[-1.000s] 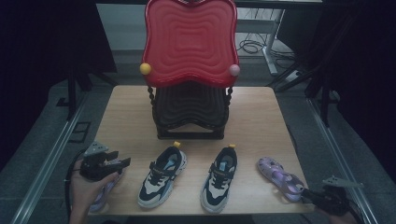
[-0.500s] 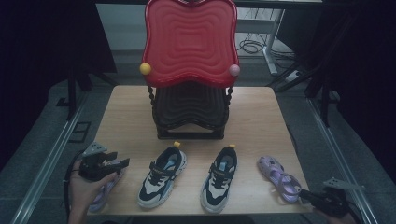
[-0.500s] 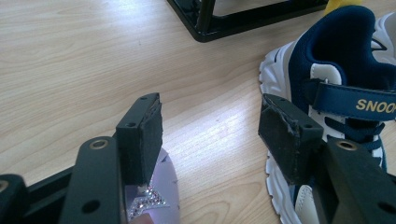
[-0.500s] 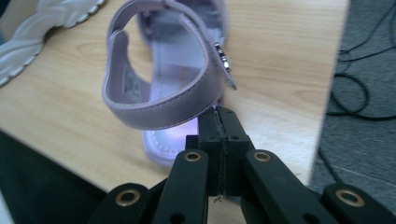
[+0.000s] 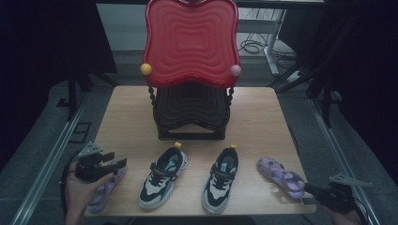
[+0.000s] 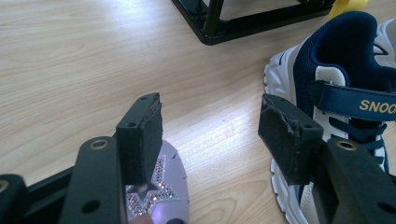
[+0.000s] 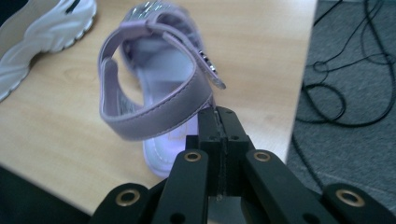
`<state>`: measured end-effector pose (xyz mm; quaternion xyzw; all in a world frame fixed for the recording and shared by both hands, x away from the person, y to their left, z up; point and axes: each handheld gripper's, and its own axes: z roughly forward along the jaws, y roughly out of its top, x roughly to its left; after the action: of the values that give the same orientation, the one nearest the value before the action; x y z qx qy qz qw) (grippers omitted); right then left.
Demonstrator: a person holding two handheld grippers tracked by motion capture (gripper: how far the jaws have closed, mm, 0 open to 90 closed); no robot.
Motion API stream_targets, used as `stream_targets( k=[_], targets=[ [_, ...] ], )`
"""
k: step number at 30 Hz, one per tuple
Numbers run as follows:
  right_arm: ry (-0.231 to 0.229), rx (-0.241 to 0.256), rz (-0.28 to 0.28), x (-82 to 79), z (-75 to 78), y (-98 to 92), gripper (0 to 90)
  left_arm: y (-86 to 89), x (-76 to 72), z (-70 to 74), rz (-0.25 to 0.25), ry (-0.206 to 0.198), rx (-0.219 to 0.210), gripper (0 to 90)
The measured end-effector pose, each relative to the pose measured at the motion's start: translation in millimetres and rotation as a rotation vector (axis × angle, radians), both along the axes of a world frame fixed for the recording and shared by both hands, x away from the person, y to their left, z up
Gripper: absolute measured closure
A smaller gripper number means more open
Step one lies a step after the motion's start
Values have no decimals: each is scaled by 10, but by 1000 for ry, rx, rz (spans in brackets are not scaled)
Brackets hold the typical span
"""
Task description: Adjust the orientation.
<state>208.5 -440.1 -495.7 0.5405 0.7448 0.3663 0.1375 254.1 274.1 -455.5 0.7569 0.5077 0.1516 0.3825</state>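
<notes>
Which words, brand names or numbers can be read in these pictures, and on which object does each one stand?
"SNOO": gold letters on the dark blue strap of the left sneaker, in the left gripper view; the frame's edge cuts the word off, so the rest cannot be read.
The right sneaker, the two purple sandals, the red chair and the table show no readable text.

My matt black pads (image 6: 142,135) over a glittery lilac sandal (image 6: 161,200); pale, smooth wood-grain table (image 6: 70,70); glossy red plastic chair (image 5: 190,42).
</notes>
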Motion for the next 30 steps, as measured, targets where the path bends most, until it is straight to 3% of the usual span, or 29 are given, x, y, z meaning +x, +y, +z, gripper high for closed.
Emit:
stream_targets(
  k=[13, 23, 30],
  targets=[
    [43, 21, 55, -152, -110, 92, 890, -21, 19, 21, -7, -2, 1, 404],
    [-18, 17, -29, -205, 44, -139, 889, -51, 38, 27, -14, -4, 3, 403],
    [-83, -4, -33, -99, 267, -90, 889, -62, 38, 29, -14, -3, 3, 403]
  ],
)
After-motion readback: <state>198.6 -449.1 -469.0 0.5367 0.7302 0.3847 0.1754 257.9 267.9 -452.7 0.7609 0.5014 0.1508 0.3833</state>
